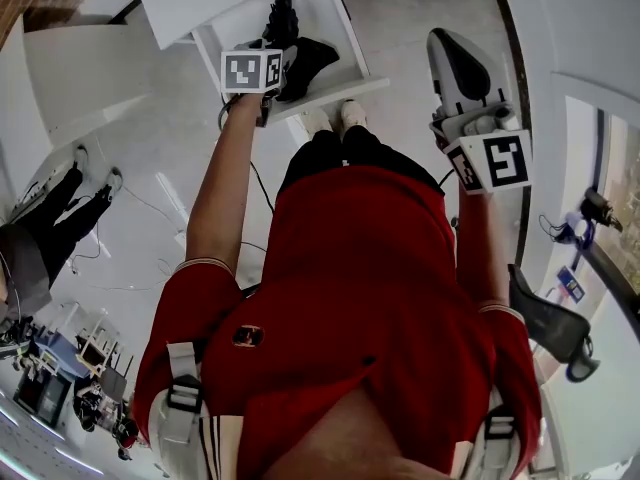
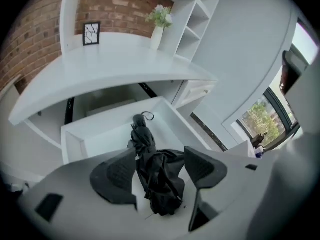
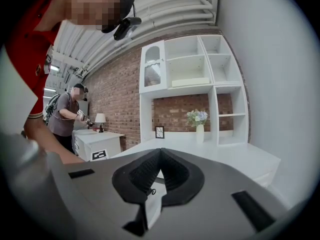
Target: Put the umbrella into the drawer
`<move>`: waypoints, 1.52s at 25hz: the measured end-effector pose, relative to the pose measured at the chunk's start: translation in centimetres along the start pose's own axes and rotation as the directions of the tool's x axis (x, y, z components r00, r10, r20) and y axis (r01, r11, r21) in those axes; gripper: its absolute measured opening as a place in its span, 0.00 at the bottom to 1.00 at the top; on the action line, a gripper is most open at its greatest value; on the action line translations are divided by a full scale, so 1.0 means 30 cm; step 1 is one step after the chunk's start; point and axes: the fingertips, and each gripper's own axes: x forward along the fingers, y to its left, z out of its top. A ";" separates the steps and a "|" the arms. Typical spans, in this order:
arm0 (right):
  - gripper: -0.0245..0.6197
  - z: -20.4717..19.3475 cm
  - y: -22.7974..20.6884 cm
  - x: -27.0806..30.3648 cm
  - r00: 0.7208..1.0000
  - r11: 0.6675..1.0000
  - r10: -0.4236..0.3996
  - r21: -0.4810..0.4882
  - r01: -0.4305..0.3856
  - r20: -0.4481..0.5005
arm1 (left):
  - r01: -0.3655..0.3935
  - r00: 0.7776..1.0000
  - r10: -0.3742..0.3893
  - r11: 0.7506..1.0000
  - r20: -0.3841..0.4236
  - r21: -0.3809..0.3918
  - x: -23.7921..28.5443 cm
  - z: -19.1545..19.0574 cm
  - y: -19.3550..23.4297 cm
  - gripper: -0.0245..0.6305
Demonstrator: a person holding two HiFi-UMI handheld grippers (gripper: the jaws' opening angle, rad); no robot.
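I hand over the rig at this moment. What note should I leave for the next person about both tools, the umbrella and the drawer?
The left tool is open and empty, above the open drawer. The umbrella shows between its jaws but lies below them, not gripped.
The right tool is shut and empty, off to the side, pointing toward the white shelves.
The umbrella is black and folded and lies in the drawer, with its strap loop toward the back.
Done: the umbrella is in the drawer.
Left: nothing more to place. The drawer stands open, so perhaps push it shut.

Umbrella [image 1: 306,60] left side hidden behind left gripper [image 1: 268,70] (head view).
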 end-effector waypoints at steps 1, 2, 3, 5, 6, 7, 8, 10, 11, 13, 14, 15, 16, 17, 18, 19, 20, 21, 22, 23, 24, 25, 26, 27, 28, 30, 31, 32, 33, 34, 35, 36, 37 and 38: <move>0.04 0.001 0.012 0.006 1.000 1.000 0.008 -0.001 -0.008 0.002 | 0.003 1.000 -0.003 1.000 0.030 0.004 -0.033 0.015 -0.009 0.48; 0.03 0.001 0.023 0.012 1.000 1.000 0.015 -0.003 -0.015 0.003 | 0.011 0.998 -0.011 1.000 0.061 0.004 -0.066 0.029 -0.021 0.48; 0.03 0.003 0.034 0.018 1.000 1.000 0.024 -0.004 -0.024 0.006 | 0.021 0.996 -0.021 1.000 0.092 0.005 -0.099 0.043 -0.035 0.48; 0.03 0.010 0.057 0.025 0.999 0.999 0.045 -0.001 -0.045 0.019 | 0.043 0.987 -0.044 0.999 0.157 0.015 -0.168 0.072 -0.072 0.48; 0.03 0.014 0.067 0.026 0.998 0.998 0.055 0.001 -0.055 0.026 | 0.052 0.980 -0.055 0.998 0.192 0.023 -0.203 0.087 -0.095 0.48; 0.03 0.017 0.077 0.025 0.997 0.998 0.064 0.003 -0.064 0.032 | 0.058 0.971 -0.064 0.998 0.229 0.029 -0.239 0.102 -0.118 0.48; 0.03 0.021 0.086 0.023 0.997 0.997 0.073 0.004 -0.073 0.037 | 0.062 0.961 -0.069 0.997 0.266 0.034 -0.276 0.117 -0.138 0.48; 0.03 0.029 0.103 0.020 0.995 0.996 0.090 0.009 -0.090 0.048 | 0.061 0.938 -0.072 0.997 0.339 0.042 -0.352 0.146 -0.173 0.48; 0.03 0.035 0.112 0.019 0.993 0.995 0.100 0.014 -0.101 0.056 | 0.059 0.924 -0.073 0.997 0.374 0.048 -0.391 0.162 -0.189 0.48; 0.03 0.051 0.132 0.018 0.989 0.992 0.122 0.027 -0.125 0.082 | 0.055 0.894 -0.079 0.996 0.441 0.068 -0.466 0.193 -0.222 0.48; 0.03 0.056 0.140 0.018 0.987 0.991 0.130 0.029 -0.133 0.089 | 0.050 0.878 -0.084 0.995 0.472 0.083 -0.502 0.207 -0.239 0.47; 0.03 0.058 0.145 0.016 0.987 0.990 0.135 0.026 -0.138 0.088 | 0.043 0.861 -0.088 0.994 0.501 0.100 -0.537 0.221 -0.257 0.47; 0.04 0.059 0.150 0.014 0.986 0.990 0.140 0.024 -0.142 0.086 | 0.034 0.844 -0.091 0.993 0.528 0.117 -0.572 0.234 -0.276 0.46; 0.03 0.063 0.157 0.012 0.985 0.989 0.145 0.024 -0.148 0.088 | 0.025 0.827 -0.095 0.991 0.554 0.132 -0.606 0.245 -0.295 0.46; 0.03 0.069 0.166 0.010 0.984 0.988 0.152 0.024 -0.155 0.093 | 0.020 0.809 -0.101 0.989 0.579 0.145 -0.640 0.255 -0.315 0.45; 0.03 0.078 0.176 0.007 0.982 0.986 0.161 0.025 -0.164 0.099 | 0.018 0.792 -0.109 0.988 0.600 0.155 -0.671 0.264 -0.334 0.45; 0.03 0.087 0.188 0.005 0.980 0.985 0.170 0.025 -0.173 0.106 | 0.019 0.776 -0.117 0.987 0.620 0.162 -0.701 0.272 -0.351 0.45; 0.04 0.097 0.200 0.002 0.977 0.983 0.179 0.024 -0.183 0.113 | 0.020 0.760 -0.123 0.986 0.638 0.167 -0.729 0.279 -0.367 0.44; 0.03 0.107 0.212 -0.001 0.975 0.981 0.189 0.022 -0.193 0.120 | 0.019 0.746 -0.127 0.985 0.654 0.170 -0.756 0.287 -0.381 0.43; 0.03 0.118 0.223 -0.006 0.972 0.979 0.198 0.020 -0.202 0.128 | 0.015 0.731 -0.128 0.985 0.671 0.172 -0.781 0.294 -0.393 0.41; 0.03 0.127 0.232 -0.011 0.969 0.977 0.206 0.018 -0.210 0.136 | 0.007 0.715 -0.127 0.985 0.687 0.175 -0.806 0.301 -0.404 0.39; 0.03 0.137 0.241 -0.018 0.966 0.976 0.214 0.015 -0.218 0.143 | -0.005 0.700 -0.125 0.984 0.703 0.179 -0.831 0.307 -0.415 0.36; 0.03 0.146 0.250 -0.025 0.964 0.974 0.221 0.013 -0.225 0.151 | -0.019 0.684 -0.121 0.983 0.719 0.184 -0.856 0.312 -0.427 0.33; 0.03 0.156 0.257 -0.033 0.961 0.973 0.227 0.011 -0.232 0.158 | -0.036 0.669 -0.118 0.981 0.734 0.191 -0.880 0.318 -0.439 0.29; 0.03 0.167 0.264 -0.041 0.958 0.971 0.233 0.008 -0.238 0.166 | -0.054 0.653 -0.115 0.979 0.749 0.198 -0.904 0.323 -0.450 0.25; 0.03 0.190 0.277 -0.054 0.952 0.969 0.244 0.001 -0.249 0.182 | -0.082 0.621 -0.113 0.975 0.775 0.207 -0.948 0.332 -0.470 0.17; 0.03 0.201 0.282 -0.060 0.950 0.967 0.249 -0.003 -0.253 0.190 | -0.094 0.608 -0.109 0.974 0.786 0.208 -0.965 0.334 -0.476 0.15; 0.03 0.212 0.288 -0.065 0.947 0.966 0.254 -0.008 -0.257 0.196 | -0.109 0.597 -0.101 0.973 0.796 0.206 -0.981 0.336 -0.480 0.12; 0.03 0.221 0.294 -0.069 0.945 0.965 0.258 -0.012 -0.261 0.202 | -0.125 0.588 -0.094 0.971 0.804 0.205 -0.996 0.335 -0.483 0.09; 0.03 0.230 0.299 -0.073 0.943 0.964 0.262 -0.015 -0.265 0.207 | -0.139 0.579 -0.090 0.968 0.811 0.207 -1.011 0.333 -0.488 0.07; 0.03 0.237 0.305 -0.077 0.941 0.963 0.266 -0.018 -0.268 0.211 | -0.151 0.571 -0.091 0.965 0.816 0.214 -1.026 0.331 -0.496 0.05; 0.03 0.244 0.310 -0.081 0.939 0.962 0.270 -0.021 -0.272 0.215 | -0.159 0.563 -0.098 0.961 0.821 0.224 -1.041 0.329 -0.507 0.05; 0.03 0.251 0.315 -0.085 0.936 0.961 0.275 -0.024 -0.276 0.218 | -0.164 0.553 -0.109 0.958 0.826 0.236 -1.057 0.328 -0.518 0.05; 0.03 0.257 0.319 -0.087 0.934 0.960 0.279 -0.027 -0.280 0.222 | -0.167 0.542 -0.120 0.955 0.832 0.247 -1.073 0.328 -0.529 0.05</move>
